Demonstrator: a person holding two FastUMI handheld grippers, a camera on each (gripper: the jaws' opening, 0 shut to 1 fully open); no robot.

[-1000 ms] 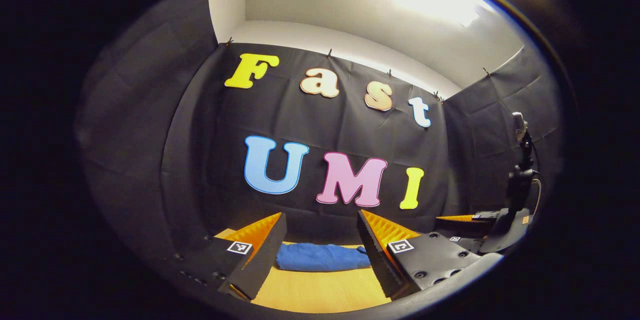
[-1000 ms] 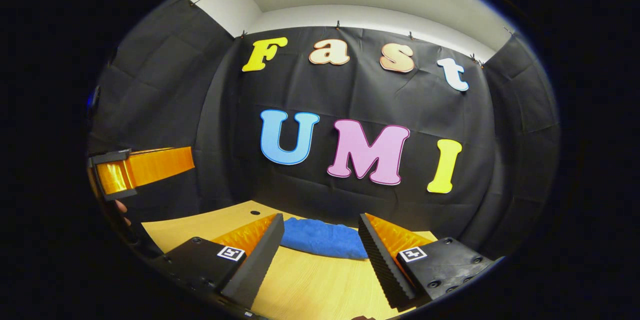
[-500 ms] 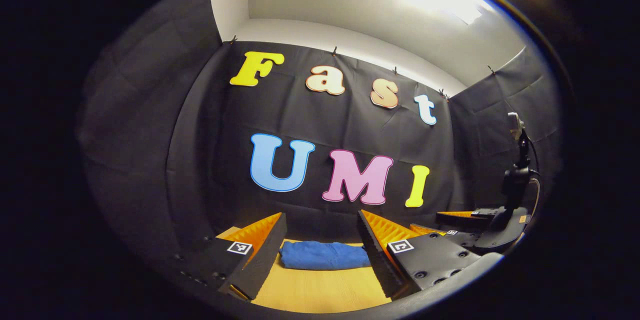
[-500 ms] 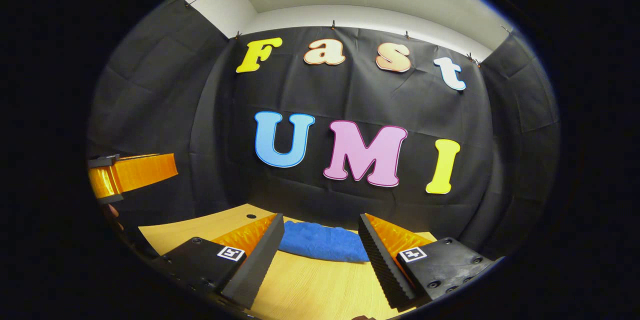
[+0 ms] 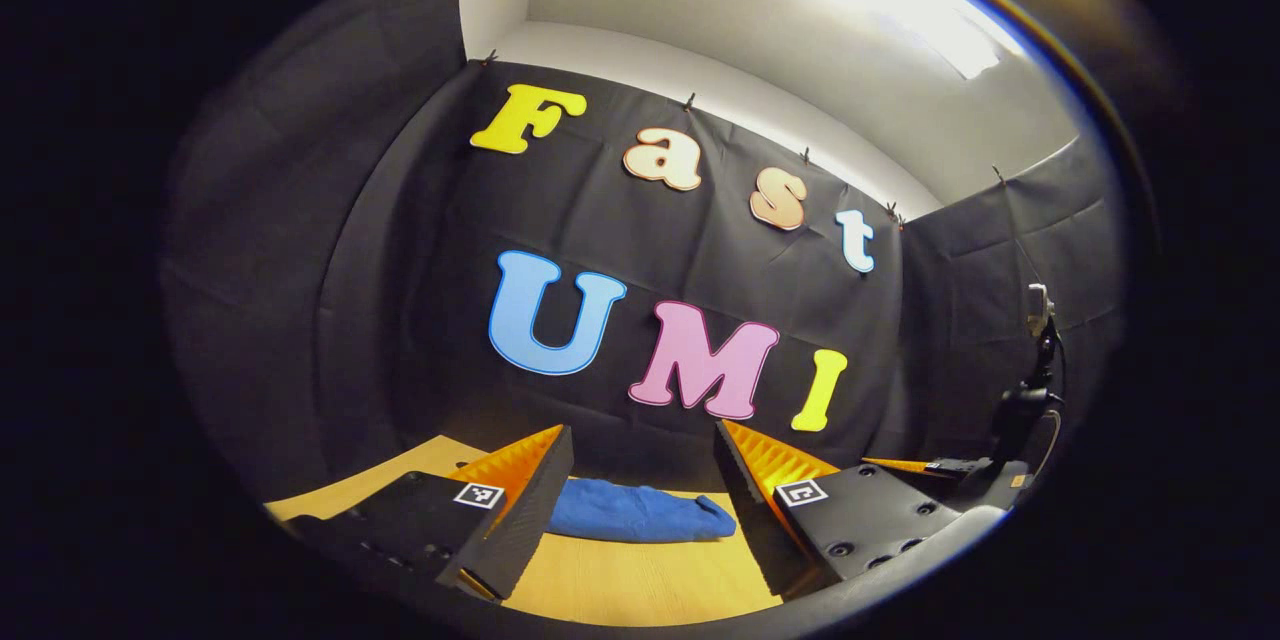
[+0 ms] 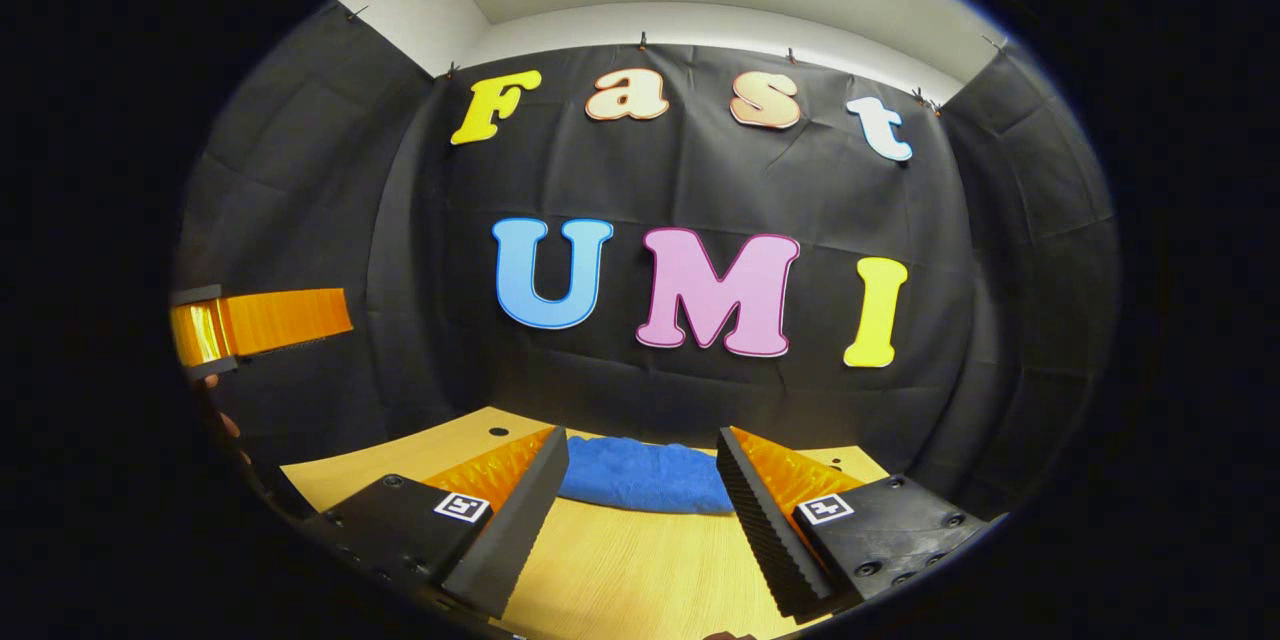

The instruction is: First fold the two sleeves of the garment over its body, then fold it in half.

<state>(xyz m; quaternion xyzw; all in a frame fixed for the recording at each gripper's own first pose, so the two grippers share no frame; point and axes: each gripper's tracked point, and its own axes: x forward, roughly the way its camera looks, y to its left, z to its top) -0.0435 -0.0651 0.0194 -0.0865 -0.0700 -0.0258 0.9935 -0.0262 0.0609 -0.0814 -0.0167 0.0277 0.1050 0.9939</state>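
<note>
A blue garment (image 5: 640, 512) lies bunched in a low heap on the wooden table (image 5: 640, 580), at the far edge near the wall. My left gripper (image 5: 640, 510) is open, well back from the cloth, with nothing between its fingers. In the right gripper view the same blue garment (image 6: 645, 475) lies beyond my right gripper (image 6: 640, 500), which is open and holds nothing. The left gripper (image 6: 260, 322) also shows at the left edge of the right gripper view, raised above the table. The right gripper (image 5: 985, 475) appears at the far right of the left gripper view.
The black cloth wall stands close behind the garment. A small round hole (image 6: 498, 431) sits in the table top left of the cloth. Bare wood (image 6: 620, 570) stretches between the grippers and the garment. A black stand with a cable (image 5: 1030, 390) rises at the right.
Both grippers stayed open and drifted slightly. The left gripper view tilted, showing more table at the left. The garment has not moved.
</note>
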